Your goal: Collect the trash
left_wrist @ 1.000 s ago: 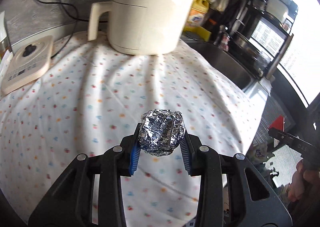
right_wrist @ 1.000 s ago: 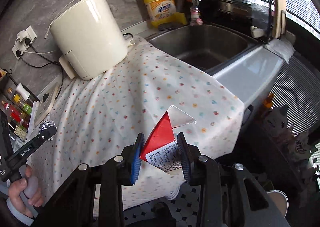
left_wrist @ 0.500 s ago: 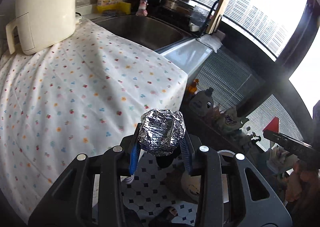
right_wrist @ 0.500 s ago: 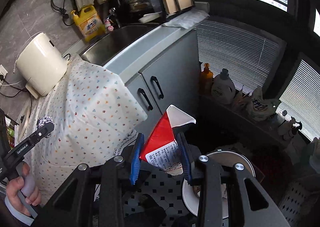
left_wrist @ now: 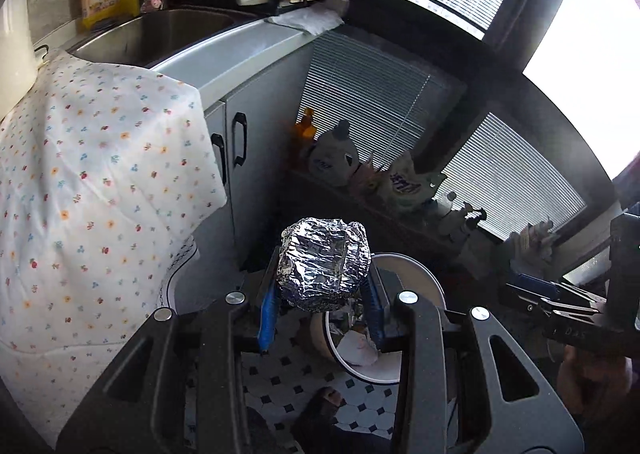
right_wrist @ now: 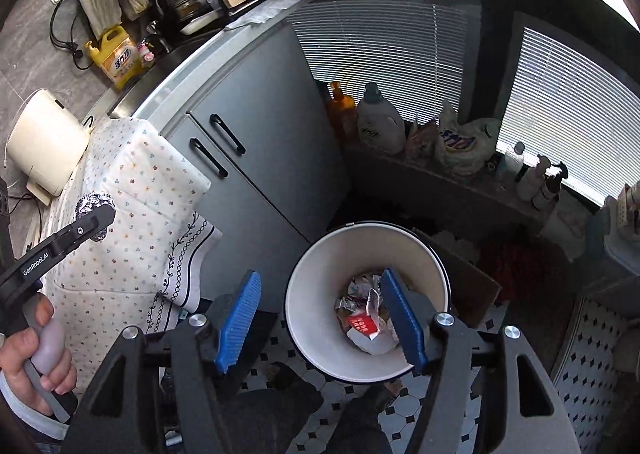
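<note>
My left gripper [left_wrist: 322,308] is shut on a crumpled ball of foil [left_wrist: 324,264], held above the floor next to the white trash bin [left_wrist: 424,278]. The same foil ball [right_wrist: 93,201] shows at the left gripper's tip in the right wrist view, over the dotted cloth. My right gripper [right_wrist: 320,320] hangs over the white trash bin [right_wrist: 320,286] with its jaws opening and nothing between them. The red and white carton [right_wrist: 362,328] lies down inside the bin among other scraps.
A counter under a dotted cloth [left_wrist: 92,190] stands at left, with grey cabinet doors [right_wrist: 256,158] and a sink [left_wrist: 168,30] behind. Bottles and bags [right_wrist: 380,122] line a low ledge under the blinds. A cardboard box [right_wrist: 476,278] sits behind the bin on the tiled floor [right_wrist: 404,418].
Both grippers swung from over the cloth-covered counter to the bin on the floor. The right gripper opened and the red carton dropped into the bin. The left keeps the foil.
</note>
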Available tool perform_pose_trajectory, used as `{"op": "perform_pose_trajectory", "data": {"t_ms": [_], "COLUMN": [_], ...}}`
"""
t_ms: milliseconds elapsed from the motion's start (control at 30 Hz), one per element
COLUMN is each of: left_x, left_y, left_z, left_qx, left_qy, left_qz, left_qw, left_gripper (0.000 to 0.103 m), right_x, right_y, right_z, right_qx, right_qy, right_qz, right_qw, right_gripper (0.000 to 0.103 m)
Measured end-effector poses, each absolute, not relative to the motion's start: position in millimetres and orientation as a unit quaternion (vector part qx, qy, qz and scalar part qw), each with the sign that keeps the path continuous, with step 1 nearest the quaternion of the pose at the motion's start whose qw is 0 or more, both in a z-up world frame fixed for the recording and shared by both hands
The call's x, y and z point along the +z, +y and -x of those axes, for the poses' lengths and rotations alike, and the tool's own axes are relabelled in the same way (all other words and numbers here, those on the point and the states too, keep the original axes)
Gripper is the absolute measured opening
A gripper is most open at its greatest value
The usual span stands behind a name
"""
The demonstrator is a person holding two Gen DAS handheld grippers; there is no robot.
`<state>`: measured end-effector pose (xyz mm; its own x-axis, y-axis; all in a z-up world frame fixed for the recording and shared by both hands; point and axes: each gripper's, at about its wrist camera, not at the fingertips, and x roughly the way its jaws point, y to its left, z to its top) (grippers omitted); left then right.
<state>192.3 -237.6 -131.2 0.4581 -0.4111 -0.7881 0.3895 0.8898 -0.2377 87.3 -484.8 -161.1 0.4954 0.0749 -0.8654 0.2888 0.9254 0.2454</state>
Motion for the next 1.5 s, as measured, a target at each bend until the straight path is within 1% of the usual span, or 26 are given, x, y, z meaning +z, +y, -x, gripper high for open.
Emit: {"op": "perform_pose_trajectory", "data": {"t_ms": [433, 567, 633, 767, 800, 833, 900, 1100, 1233, 1367, 1467, 1500], "left_x": [-147, -152, -158, -171, -173, -175, -178, -182, -173, -161, -148, -143], "left_y": [-328, -351, -362, -375, -377, -378, -378, -377, -367, -355, -341, -336], "left_z": [-167, -160, -159, -157, -157, -157, -157, -160, -164, -164, -162, -161], "left_qx": [-0.316, -0.338, -0.345, -0.353, -0.354, -0.353, -0.353, -0.338, -0.318, -0.293, -0.266, -0.256], "left_qy": [0.487, 0.496, 0.503, 0.523, 0.527, 0.528, 0.531, 0.542, 0.535, 0.526, 0.516, 0.512], "left_qz": [-0.034, -0.048, -0.058, -0.07, -0.072, -0.073, -0.073, -0.087, -0.083, -0.071, -0.052, -0.045], "left_qw": [0.813, 0.798, 0.79, 0.773, 0.77, 0.768, 0.767, 0.764, 0.778, 0.796, 0.813, 0.818], "left_gripper": [0.036, 0.036, 0.036, 0.036, 0.044, 0.054, 0.06, 0.061, 0.069, 0.072, 0.074, 0.075], "right_x": [-154, -152, -152, -156, -157, -158, -159, -165, -165, -162, -156, -152], "right_y": [-558, -571, -577, -584, -584, -585, -585, -591, -593, -591, -584, -581], "right_z": [-8, 9, 15, 22, 23, 24, 25, 27, 17, 0, -14, -18], "right_qx": [-0.152, -0.174, -0.184, -0.193, -0.193, -0.194, -0.196, -0.197, -0.181, -0.153, -0.127, -0.118], "right_qy": [0.463, 0.453, 0.449, 0.447, 0.447, 0.448, 0.448, 0.449, 0.448, 0.447, 0.447, 0.447], "right_qz": [-0.231, -0.241, -0.245, -0.255, -0.256, -0.256, -0.256, -0.267, -0.267, -0.257, -0.241, -0.234], "right_qw": [0.842, 0.84, 0.839, 0.835, 0.835, 0.834, 0.834, 0.83, 0.834, 0.843, 0.852, 0.855], "right_gripper": [0.063, 0.064, 0.067, 0.067, 0.067, 0.067, 0.067, 0.067, 0.067, 0.071, 0.076, 0.08]}}
